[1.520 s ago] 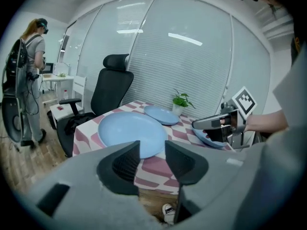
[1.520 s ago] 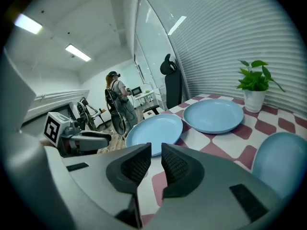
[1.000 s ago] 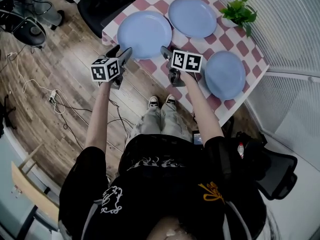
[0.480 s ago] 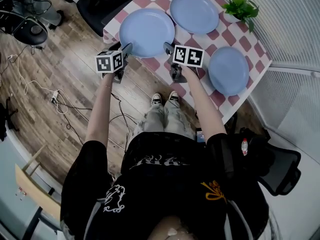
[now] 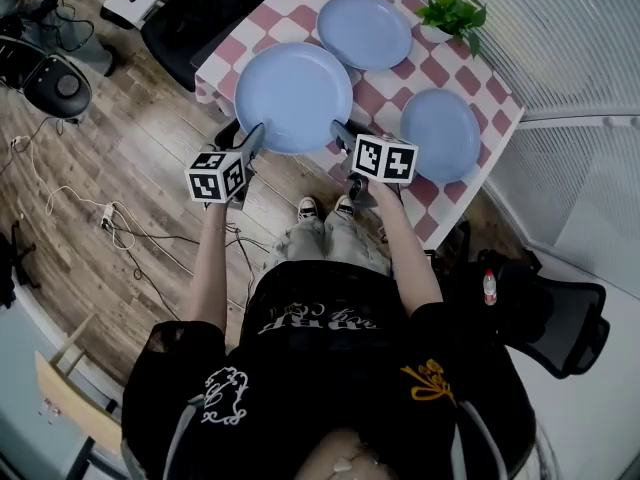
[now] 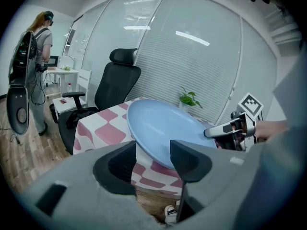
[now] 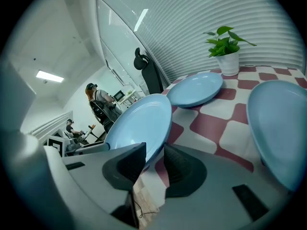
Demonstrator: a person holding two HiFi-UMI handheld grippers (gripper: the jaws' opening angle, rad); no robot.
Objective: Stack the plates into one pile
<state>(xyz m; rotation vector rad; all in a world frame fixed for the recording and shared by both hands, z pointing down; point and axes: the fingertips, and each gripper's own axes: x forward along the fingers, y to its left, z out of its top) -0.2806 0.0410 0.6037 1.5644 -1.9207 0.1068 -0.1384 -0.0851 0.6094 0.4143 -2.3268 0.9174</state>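
The left tool [image 6: 152,153] has just closed on the near rim of the large plate [image 5: 293,96]. The plate stretches ahead of it and across to the right tool [image 7: 154,158], whose jaws have just been closing on the same rim. The lift looks begun. Next, both tools must carry it level onto another plate [image 5: 365,30], farther ahead on the surface [image 5: 385,86].

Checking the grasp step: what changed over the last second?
The left gripper and right gripper have just closed their jaws on the large plate's near rim and begun lifting it off the tablecloth. The far plate, side plate and potted plant stayed put.
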